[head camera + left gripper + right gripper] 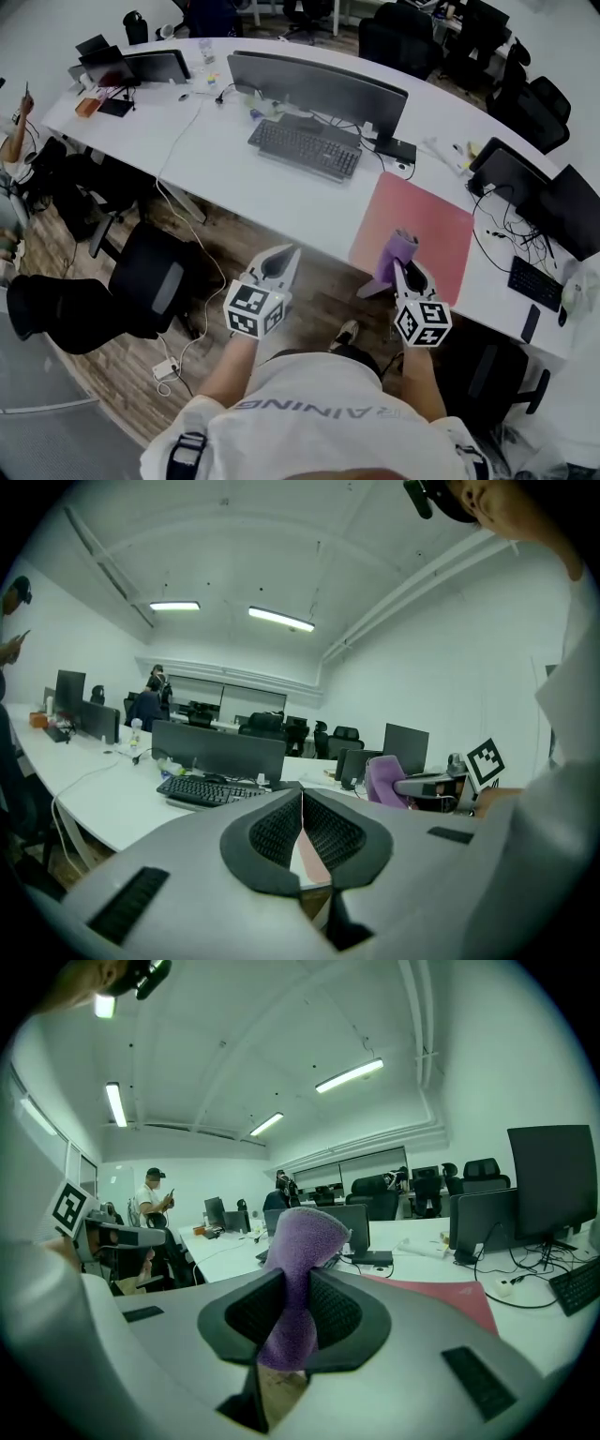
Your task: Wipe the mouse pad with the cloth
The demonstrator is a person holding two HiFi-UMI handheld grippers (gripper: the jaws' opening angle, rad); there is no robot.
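A pink mouse pad (412, 234) lies on the white desk (234, 169), right of the keyboard; its far part shows as a pink strip (441, 1293) in the right gripper view. My right gripper (399, 265) hangs at the pad's near edge, off the desk front, shut on a purple cloth (397, 256) that stands up out of the jaws (292, 1269). My left gripper (284, 257) is held over the floor in front of the desk, left of the pad, jaws shut on nothing (302, 829). The cloth (385, 778) also appears in the left gripper view.
A black keyboard (306, 148) and a wide monitor (317, 86) stand on the desk left of the pad. More monitors (525, 183) and cables lie at the right. A black office chair (155, 277) stands on the wooden floor at my left. People stand in the background.
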